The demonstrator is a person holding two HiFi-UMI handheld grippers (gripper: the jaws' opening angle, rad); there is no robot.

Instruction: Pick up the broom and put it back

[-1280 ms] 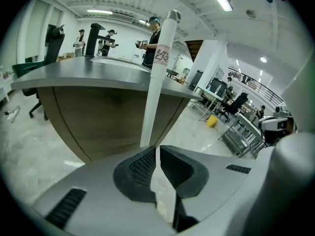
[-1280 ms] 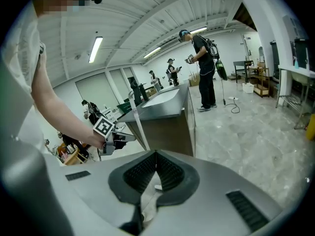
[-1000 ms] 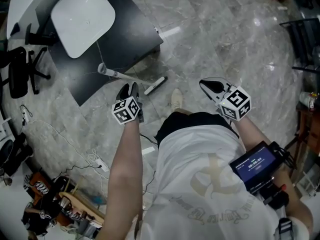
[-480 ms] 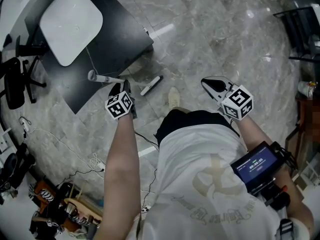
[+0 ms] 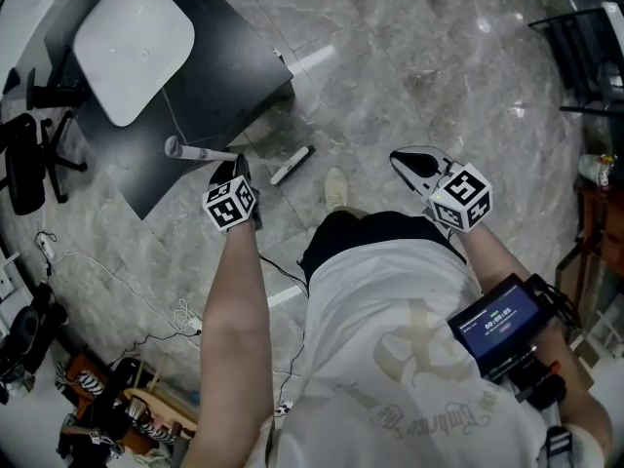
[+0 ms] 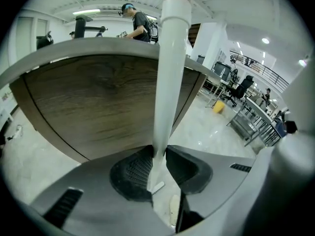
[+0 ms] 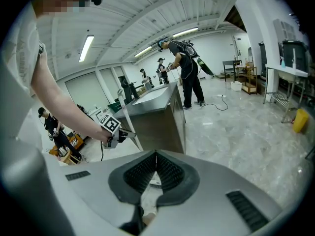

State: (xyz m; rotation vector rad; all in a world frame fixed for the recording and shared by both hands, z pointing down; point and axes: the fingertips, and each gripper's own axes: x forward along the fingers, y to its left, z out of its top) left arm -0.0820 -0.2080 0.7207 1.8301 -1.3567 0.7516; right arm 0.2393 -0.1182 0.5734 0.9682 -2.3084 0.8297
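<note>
- While the long white broom leans with its top against the near edge of the dark rectangular table at the left, make sure of your hold before you lift.
- Your left gripper has just been closing its jaws. In its own view the white handle runs straight up between the ribbed black pads, which press it from both sides, so the broom is gripped.
- Check that the handle sits deep in the pads, not at their tips. A long pole gripped at one spot will probably try to swing.
- Draw it toward you and off the table's wood-grain side first, then raise it, so the top does not scrape the edge or catch the white rounded-square slab lying on the tabletop.
- Your right gripper hangs at the right, well apart from the broom. Its pads meet with nothing between them. If the pole tips, open that gripper and take a second hold on the handle.
- A short white bar lies on the grey marble floor just right of your left gripper; I cannot tell whether it belongs to the broom, so lift slowly and watch it.
</note>
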